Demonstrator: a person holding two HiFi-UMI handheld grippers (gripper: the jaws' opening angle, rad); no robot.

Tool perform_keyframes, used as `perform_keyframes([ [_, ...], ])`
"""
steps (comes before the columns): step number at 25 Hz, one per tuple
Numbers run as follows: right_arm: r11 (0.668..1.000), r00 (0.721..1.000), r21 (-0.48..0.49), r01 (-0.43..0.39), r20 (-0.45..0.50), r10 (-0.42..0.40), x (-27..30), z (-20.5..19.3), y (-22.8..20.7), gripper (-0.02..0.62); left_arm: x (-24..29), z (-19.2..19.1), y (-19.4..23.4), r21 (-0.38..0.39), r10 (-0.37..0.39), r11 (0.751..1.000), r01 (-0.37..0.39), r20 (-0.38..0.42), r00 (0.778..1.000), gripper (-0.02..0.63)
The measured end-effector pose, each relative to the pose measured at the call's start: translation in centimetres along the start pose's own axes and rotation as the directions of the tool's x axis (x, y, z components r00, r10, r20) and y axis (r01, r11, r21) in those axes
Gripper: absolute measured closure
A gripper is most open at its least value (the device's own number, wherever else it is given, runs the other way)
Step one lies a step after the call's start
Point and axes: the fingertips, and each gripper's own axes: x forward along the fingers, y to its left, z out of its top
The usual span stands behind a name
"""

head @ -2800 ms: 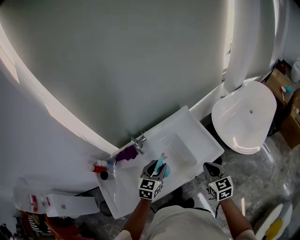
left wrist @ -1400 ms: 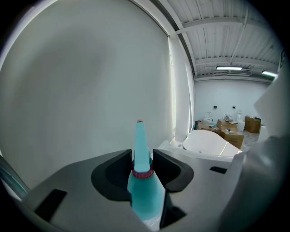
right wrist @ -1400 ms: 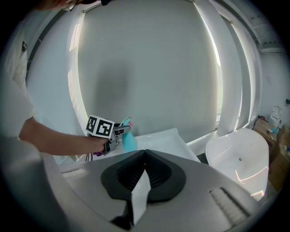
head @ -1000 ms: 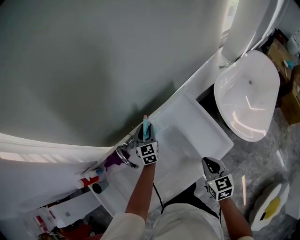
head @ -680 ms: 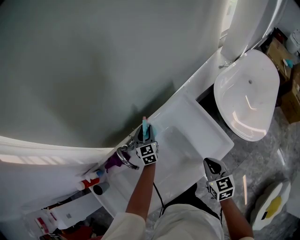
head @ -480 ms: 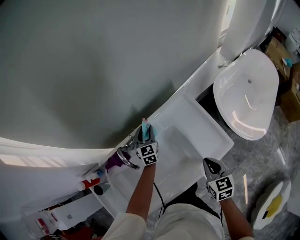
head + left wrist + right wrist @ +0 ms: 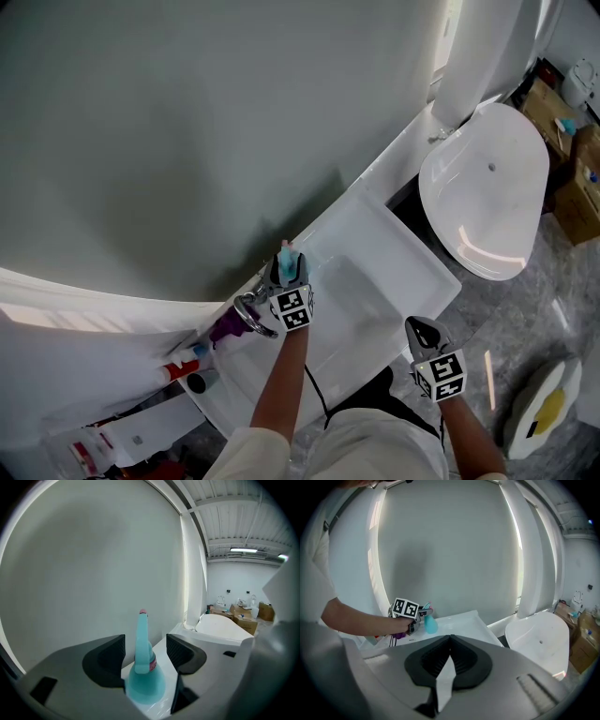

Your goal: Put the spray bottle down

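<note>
Though upright, spray bottle point(image 7: 143, 679) partly hidden.

Spray bottle point(image 7: 290, 254) stands on the back ledge of the sink point(image 7: 398, 258), against the wall, just right of the faucet point(image 7: 249, 314). Left gripper point(image 7: 286, 267) has it between its jaws, which have just been opening and stand apart either side. Small bottles point(image 7: 187, 361) sit at the ledge's left end. Toilet point(image 7: 483, 187) is right of the sink, with boxes point(image 7: 572, 178) beyond. Right gripper point(image 7: 422, 330) is at the sink's front edge.

Head view overhead, gripper views low, all sharing spray bottle point(image 7: 290, 262)
</note>
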Motion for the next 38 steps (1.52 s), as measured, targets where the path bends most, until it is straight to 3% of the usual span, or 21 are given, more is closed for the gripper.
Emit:
perform_keyframes([
  [6, 1.000, 1.000, -0.011, 0.004, 0.013, -0.004, -0.5, 0.3, 0.7, 0.584, -1.2, 1.2, -0.4, -0.002, -0.001, 1.000, 0.001, 0.019, 1.000, 0.330],
  [11, 1.000, 1.000, -0.028, 0.004, 0.028, -0.003, -0.8, 0.9, 1.6, 0.584, -3.1, 2.6, -0.5, 0.056, 0.026, 0.998, -0.028, 0.030, 0.999, 0.330],
  [20, 0.997, 0.997, -0.074, -0.015, 0.074, 0.020, -2.9, 2.4, 2.7, 0.584, -8.7, 5.1, -3.3, 0.079, -0.020, 0.997, 0.015, 0.059, 0.998, 0.330],
  [27, 0.989, 0.992, -0.134, -0.069, 0.099, 0.083, -5.4, 3.6, 2.4, 0.584, -14.2, 6.6, -4.7, 0.006, -0.007, 1.000, 0.006, 0.060, 0.998, 0.333],
  [38, 0.958, 0.967, -0.202, -0.202, 0.112, 0.227, -11.3, 2.2, 1.6, 0.584, -25.5, 7.8, -8.7, -0.012, 0.083, 0.997, -0.082, 0.104, 0.991, 0.442],
])
